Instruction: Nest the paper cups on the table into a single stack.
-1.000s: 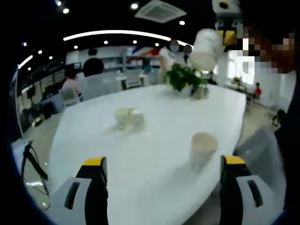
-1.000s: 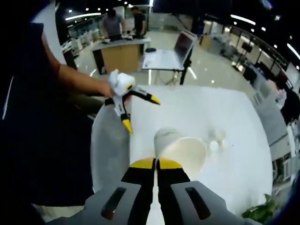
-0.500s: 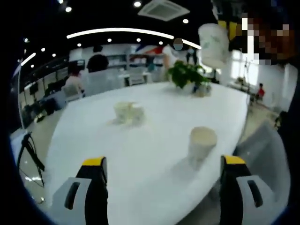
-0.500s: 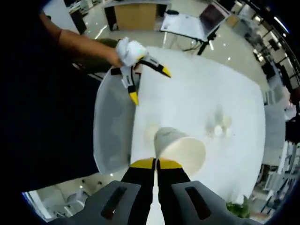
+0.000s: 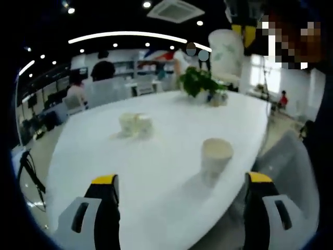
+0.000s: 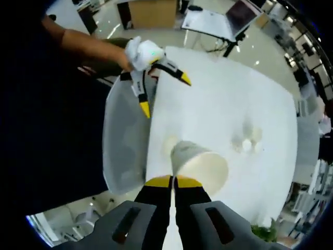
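The right gripper [image 6: 173, 182] is seen in the right gripper view with its yellow-tipped jaws pressed together on the wall of a paper cup [image 6: 200, 165]. The held cup is carried on its side above the white table [image 6: 223, 109], mouth turned toward the gripper and closed base pointing away; whether anything lies inside it cannot be told. In the left gripper view the same held cup [image 5: 226, 51] is seen high above the far end of the table, with the yellow jaw tips of the right gripper at its upper edge.

The left gripper [image 5: 179, 182] is held with its jaws spread wide apart, nothing between them and nothing touched. In the right gripper view it [image 6: 161, 91] is seen beyond the table's near edge, jaws splayed, gripped by a person's hand [image 6: 136, 52] on an outstretched bare forearm.

A single cup [image 5: 216, 159] stands upright on the table near its right edge, mouth up, and looks empty. It appears in the right gripper view [image 6: 169, 145] just beside the base of the held cup. Two further cups [image 5: 134, 124] stand touching one another toward the middle of the table, well apart from the single cup; their contents cannot be made out. A potted plant [image 5: 200, 84] stands at the table's far end.
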`<state>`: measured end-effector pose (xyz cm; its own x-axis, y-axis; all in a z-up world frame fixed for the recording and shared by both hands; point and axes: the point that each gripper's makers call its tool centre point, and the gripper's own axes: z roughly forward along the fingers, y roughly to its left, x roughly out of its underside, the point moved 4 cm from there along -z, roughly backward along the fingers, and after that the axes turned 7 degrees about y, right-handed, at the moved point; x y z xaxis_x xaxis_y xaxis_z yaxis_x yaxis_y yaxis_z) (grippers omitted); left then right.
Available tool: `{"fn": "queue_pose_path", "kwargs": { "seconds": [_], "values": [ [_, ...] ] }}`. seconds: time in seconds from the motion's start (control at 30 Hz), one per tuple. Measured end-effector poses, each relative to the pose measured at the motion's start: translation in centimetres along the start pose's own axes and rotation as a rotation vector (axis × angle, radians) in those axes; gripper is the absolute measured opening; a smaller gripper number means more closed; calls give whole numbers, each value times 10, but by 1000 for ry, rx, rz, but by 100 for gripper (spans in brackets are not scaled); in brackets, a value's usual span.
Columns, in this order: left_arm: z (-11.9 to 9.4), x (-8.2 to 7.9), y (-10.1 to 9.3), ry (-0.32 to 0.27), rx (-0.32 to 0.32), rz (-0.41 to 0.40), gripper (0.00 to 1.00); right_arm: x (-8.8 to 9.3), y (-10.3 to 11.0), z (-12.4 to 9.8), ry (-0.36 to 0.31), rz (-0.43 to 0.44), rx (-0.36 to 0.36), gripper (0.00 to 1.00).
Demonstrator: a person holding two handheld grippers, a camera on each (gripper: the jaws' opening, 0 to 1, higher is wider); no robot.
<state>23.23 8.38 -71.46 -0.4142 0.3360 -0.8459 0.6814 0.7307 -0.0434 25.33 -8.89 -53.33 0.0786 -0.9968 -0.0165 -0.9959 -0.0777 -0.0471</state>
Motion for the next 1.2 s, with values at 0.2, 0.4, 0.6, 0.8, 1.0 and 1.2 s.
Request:
{"fn": "queue_pose_path", "kwargs": {
  "seconds": [0.2,0.4,0.6,0.8,1.0,1.2],
  "values": [
    [0,1,-1,-1,12,-17,99,1,2,15,-8,31,-29,0],
    [2,5,-5,20,24,1,99,0,6,33,-3,51,-43,0],
    [-1,4,-4,2,20,-13,99,0,10,48,0,68,-66,0],
    [-1,3,-4,-5,14,-1,99,-2,9,61,6,108,-68,0],
    [0,4,-3,-5,10,-9,99,-3,7,72,16,125,-73,0],
    [0,4,-4,2,11,-3,99,-6,8,82,23,125,-87,0]
  ]
}}
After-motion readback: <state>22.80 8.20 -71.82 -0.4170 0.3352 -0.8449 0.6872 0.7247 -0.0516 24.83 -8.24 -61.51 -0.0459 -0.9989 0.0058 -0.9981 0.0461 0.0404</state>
